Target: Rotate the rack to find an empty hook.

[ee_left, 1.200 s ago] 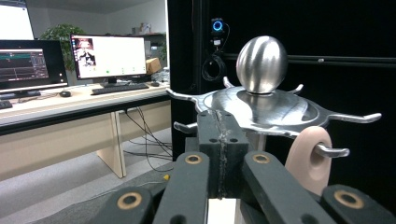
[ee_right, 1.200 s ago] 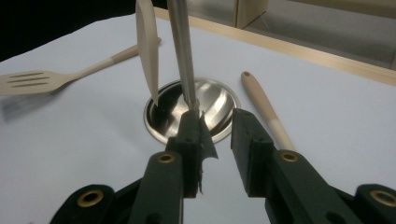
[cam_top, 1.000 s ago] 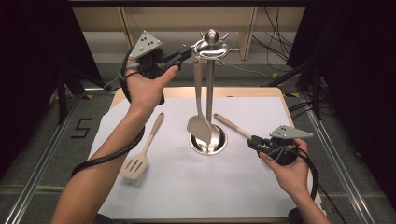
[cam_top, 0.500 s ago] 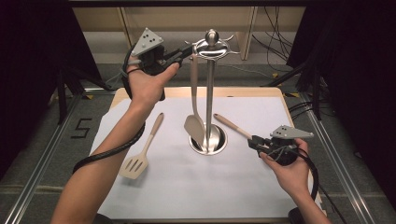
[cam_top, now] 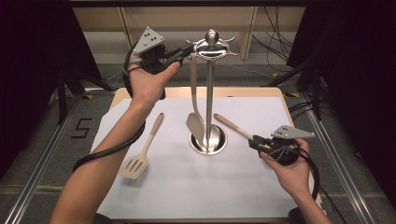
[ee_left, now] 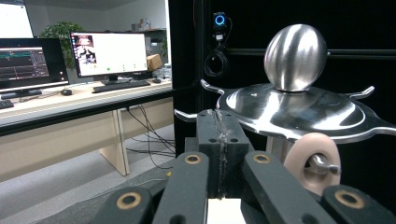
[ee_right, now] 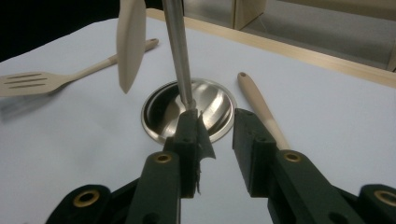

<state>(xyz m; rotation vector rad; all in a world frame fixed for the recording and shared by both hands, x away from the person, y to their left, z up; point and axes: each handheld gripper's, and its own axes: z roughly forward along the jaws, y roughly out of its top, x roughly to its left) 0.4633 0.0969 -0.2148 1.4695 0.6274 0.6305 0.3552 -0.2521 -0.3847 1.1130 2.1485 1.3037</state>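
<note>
Up at the far edge of the table (cam_top: 261, 200), the left gripper (cam_top: 187, 50) sits with its jaws pressed together beside the rack (cam_top: 210, 93) top. The left gripper view shows them closed, with nothing visible between them, just beside the spatula's loop end, which hangs on a rack hook (ee_left: 322, 165). That spatula (cam_top: 195, 122) dangles beside the pole, blade just above the round base near the table's middle. The right gripper (cam_top: 256, 141), low near the right edge, stands partly open, its jaws apart and empty, next to the spoon handle (cam_top: 233, 127) lying on the sheet. A slotted turner (cam_top: 140, 154) lies toward the left edge.
</note>
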